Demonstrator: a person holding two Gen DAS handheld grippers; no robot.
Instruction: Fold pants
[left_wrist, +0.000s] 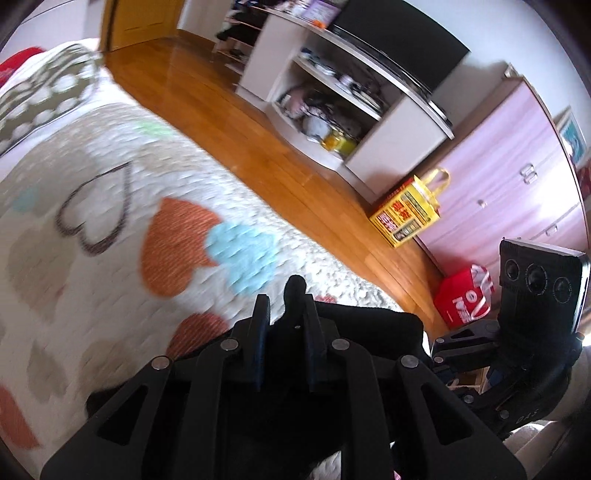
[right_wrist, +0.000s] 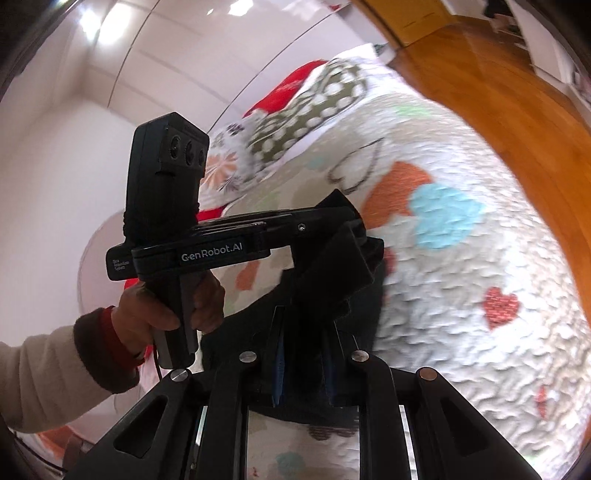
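Nearest the left wrist lens, the left gripper has its two fingers drawn close together, pinching a fold of the black pants, which bunch up between and behind the fingertips. At lower right of that view stands the right gripper, just beside the same dark cloth. Seen from the right wrist, the right gripper likewise clamps the black pants between nearly closed fingers; the left gripper crosses just above, held by the left hand. Both tools carry the garment above the heart-patterned quilt covering the bed. Beyond the quilt's edge lies the wooden floor. Farther off, a yellow bag and a red bag sit against the pink cabinet; a white shelf unit stands behind.
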